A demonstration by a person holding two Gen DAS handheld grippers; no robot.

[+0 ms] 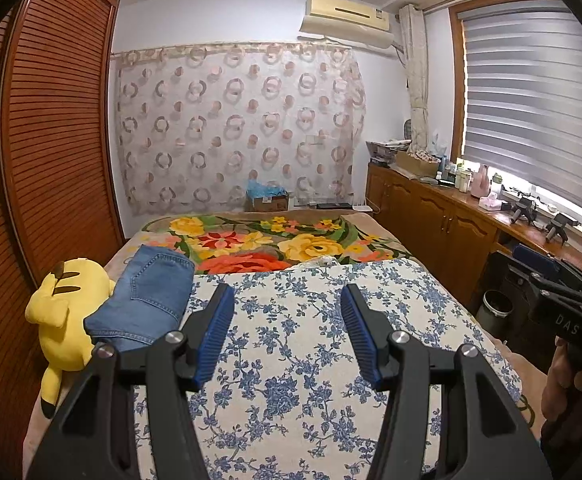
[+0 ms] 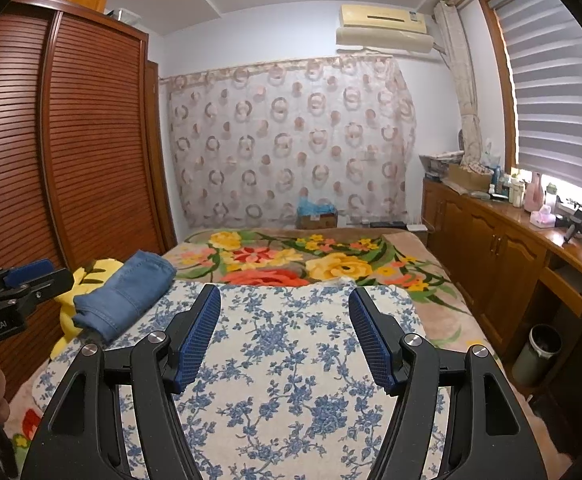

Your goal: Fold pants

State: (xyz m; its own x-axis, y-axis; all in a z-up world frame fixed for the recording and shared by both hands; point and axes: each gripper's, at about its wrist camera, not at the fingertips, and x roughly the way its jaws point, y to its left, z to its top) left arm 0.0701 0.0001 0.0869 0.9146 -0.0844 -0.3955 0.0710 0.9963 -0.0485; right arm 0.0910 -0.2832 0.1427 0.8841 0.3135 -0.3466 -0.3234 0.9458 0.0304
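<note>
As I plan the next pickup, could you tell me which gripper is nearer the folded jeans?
Left. The left gripper hovers open just right of the folded jeans; the right gripper, also open, hangs farther right.

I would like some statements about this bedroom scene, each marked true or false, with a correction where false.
1. The folded jeans lie partly on the yellow plush toy. True.
2. The left gripper is shut on the jeans. False: its jaws are open and hold nothing.
3. The right gripper is open over the blue floral sheet. True.
4. The jeans lie at the right side of the bed, near the cabinets. False: they lie at the left side, by the slatted wardrobe.
5. An air conditioner is mounted above the patterned curtain. True.
</note>
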